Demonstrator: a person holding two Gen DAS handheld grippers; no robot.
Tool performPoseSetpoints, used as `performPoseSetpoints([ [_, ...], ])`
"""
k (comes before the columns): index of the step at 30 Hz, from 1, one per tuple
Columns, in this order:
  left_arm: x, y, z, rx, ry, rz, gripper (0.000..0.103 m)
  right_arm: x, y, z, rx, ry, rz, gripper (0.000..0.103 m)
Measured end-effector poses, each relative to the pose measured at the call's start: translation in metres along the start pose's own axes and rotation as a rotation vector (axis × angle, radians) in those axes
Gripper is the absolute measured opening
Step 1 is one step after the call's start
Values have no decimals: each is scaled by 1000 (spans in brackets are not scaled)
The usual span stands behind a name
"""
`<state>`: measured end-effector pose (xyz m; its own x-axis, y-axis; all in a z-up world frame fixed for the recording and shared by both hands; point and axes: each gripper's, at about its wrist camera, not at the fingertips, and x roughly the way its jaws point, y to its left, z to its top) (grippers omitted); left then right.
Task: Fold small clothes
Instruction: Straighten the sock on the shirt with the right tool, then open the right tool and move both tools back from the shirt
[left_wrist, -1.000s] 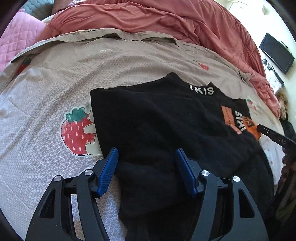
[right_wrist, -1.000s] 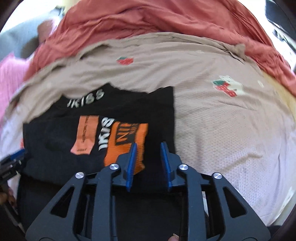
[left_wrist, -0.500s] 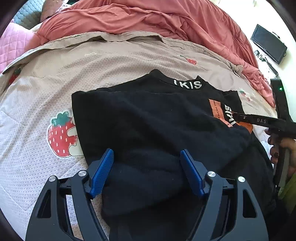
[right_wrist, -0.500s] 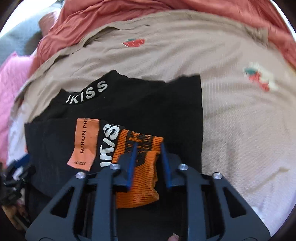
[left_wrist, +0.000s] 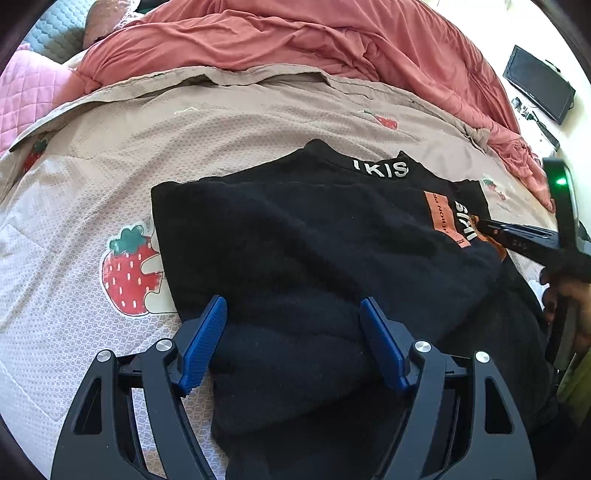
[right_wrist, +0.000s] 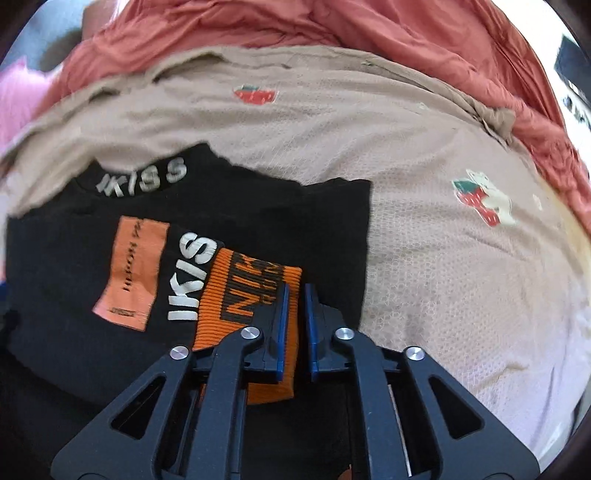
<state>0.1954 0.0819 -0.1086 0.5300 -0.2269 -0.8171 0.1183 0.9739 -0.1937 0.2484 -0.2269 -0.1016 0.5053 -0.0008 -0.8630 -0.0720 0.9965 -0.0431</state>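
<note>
A black sweater (left_wrist: 295, 236) with a white-lettered collar (left_wrist: 380, 168) lies folded on the bed. My left gripper (left_wrist: 291, 301) hovers over its near left part, open, with a thick fold of black cloth between the wide blue pads (left_wrist: 205, 339). Neither pad visibly presses on that fold. My right gripper (right_wrist: 295, 291) is nearly shut, with the orange ribbed sleeve cuff (right_wrist: 243, 295) pinched between its jaws, which are easing open. That cuff lies over the sweater's right front, beside an orange patch (right_wrist: 135, 269). From the left wrist, the right gripper (left_wrist: 480, 223) reaches in at the right edge.
A beige bedsheet (left_wrist: 110, 177) with strawberry prints (left_wrist: 129, 273) spreads around the sweater. A rumpled red quilt (left_wrist: 295, 33) is heaped along the far side, with a pink quilted pillow (left_wrist: 29, 92) at the far left. A black monitor (left_wrist: 537, 83) stands far right.
My right gripper moved forward and down onto the orange cuff and closed on it. The left jaws spread a little wider over the black fold.
</note>
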Motion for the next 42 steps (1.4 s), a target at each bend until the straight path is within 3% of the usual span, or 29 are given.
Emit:
performPoseSetpoints([
  [2,-4,3,3,-22,-6,-15,73,-16,-16,-3,86,-36,56,22],
  [5,-19,2,8,-40,-51,-47,73,-29,-37,-9,177,-48,123,22],
  [8,-23,-7,8,-6,-61,-35,74,-36,-35,-15,186,-49,169,22],
  [10,-16,-13,4,24,-25,-19,74,-35,-25,-18,151,-39,190,22],
  [13,1,-12,-3,31,45,20,74,-30,0,-27,67,-20,179,26],
  [14,2,-10,-3,28,42,14,75,-28,7,-30,40,-17,164,31],
  [17,1,-8,-2,23,49,13,77,-13,12,-37,-9,31,94,32],
  [23,0,-6,-1,10,49,2,77,-20,15,-38,-31,27,49,33],
  [28,-22,-12,8,11,-27,-45,77,-46,33,-29,-55,-69,127,38],
  [31,-16,-16,5,38,-1,-10,80,-44,58,-25,-113,-63,160,39],
  [34,0,-12,-2,36,61,18,80,-25,76,-27,-138,1,145,41],
  [38,-4,-12,0,37,49,17,82,-16,91,-30,-196,11,85,42],
  [40,-7,-12,1,34,42,16,82,-22,86,-26,-166,12,122,43],
  [42,-15,-12,4,28,18,3,82,-34,76,-27,-135,-12,166,53],
])
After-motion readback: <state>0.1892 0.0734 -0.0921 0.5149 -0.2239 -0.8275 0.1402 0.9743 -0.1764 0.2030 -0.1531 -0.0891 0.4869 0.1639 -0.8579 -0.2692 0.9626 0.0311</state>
